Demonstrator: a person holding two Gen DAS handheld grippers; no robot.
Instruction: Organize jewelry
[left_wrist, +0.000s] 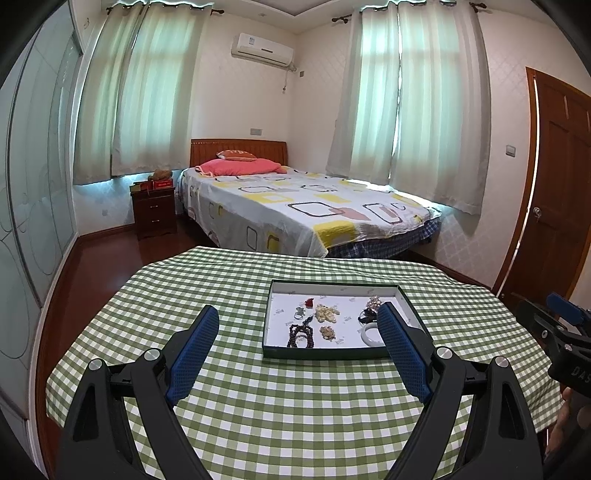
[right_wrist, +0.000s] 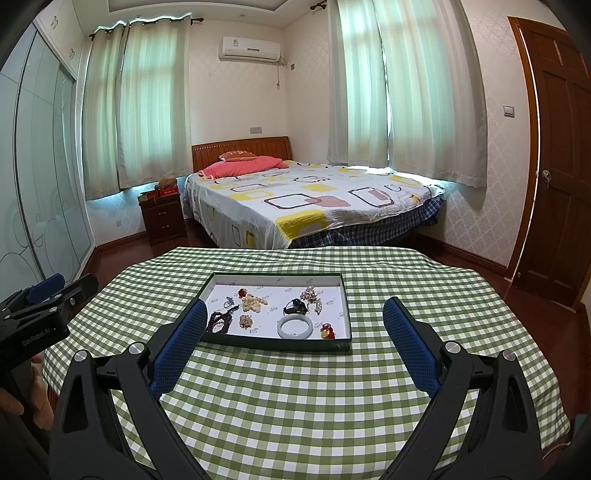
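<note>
Nearest to your lenses were the blue-padded fingers themselves: your left gripper (left_wrist: 297, 326) stood spread wide with nothing between its pads, and your right gripper (right_wrist: 295, 317) was spread just as wide and equally bare. Both hung above the green-checked tablecloth (right_wrist: 295, 398), short of the tray (right_wrist: 271, 344).

From your left gripper, the dark-rimmed tray lay ahead and a little toward its right finger, whose tip overlapped the tray's right edge in that view. From your right gripper, the tray sat ahead and toward its left finger, whose tip crossed the tray's near left corner.

Inside the tray, on its white floor, the jewelry lay scattered and apart. A pale bangle (right_wrist: 294, 327) rested near the front rim, with a red-and-gold charm (right_wrist: 327, 331) just beside it on the right. A dark beaded bracelet (right_wrist: 219, 323) lay at the front left, close to your right gripper's left fingertip. Two cream bead clusters (right_wrist: 253, 302) sat mid-tray, a small red piece (right_wrist: 242, 292) behind them, a dark ring-shaped item (right_wrist: 295, 306) behind the bangle, and a pearly cluster (right_wrist: 311, 295) toward the far right.

Beyond the table stood a bed (left_wrist: 295, 206) and a nightstand (left_wrist: 154, 210).
</note>
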